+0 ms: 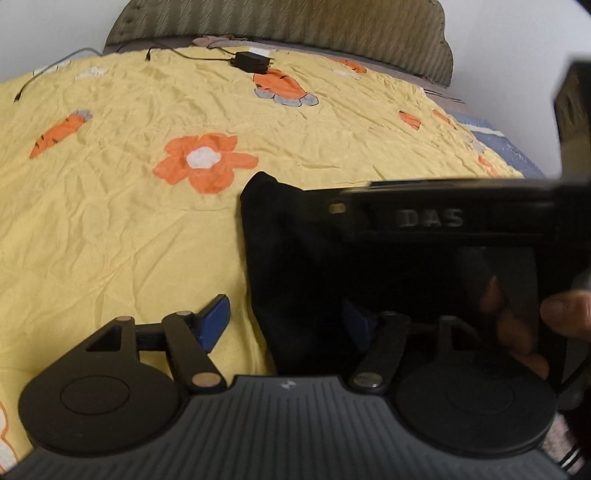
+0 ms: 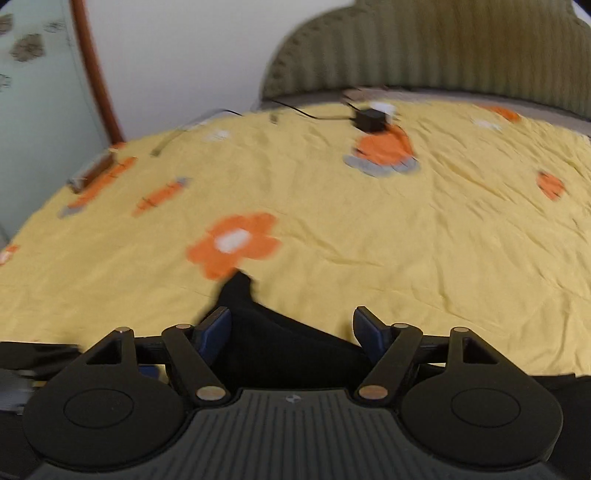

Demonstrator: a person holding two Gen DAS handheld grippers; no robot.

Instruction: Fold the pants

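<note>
Now your left gripper [image 1: 286,325] hangs with jaws spread over the yellow bedspread [image 1: 110,221], the black pants [image 1: 295,258] lying at its two o'clock; your right gripper [image 2: 291,332], jaws also apart, straddles the pants without pinching them.

Both wrist cameras look steeply down, close, sharing the bedspread [image 1: 110,206].

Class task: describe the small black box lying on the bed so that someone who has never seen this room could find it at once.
Start at the green padded headboard. On the yellow bedspread just below it lies the black box, a thin cable trailing from it. It is the only hard, boxy thing there; the black pants are soft cloth.
</note>
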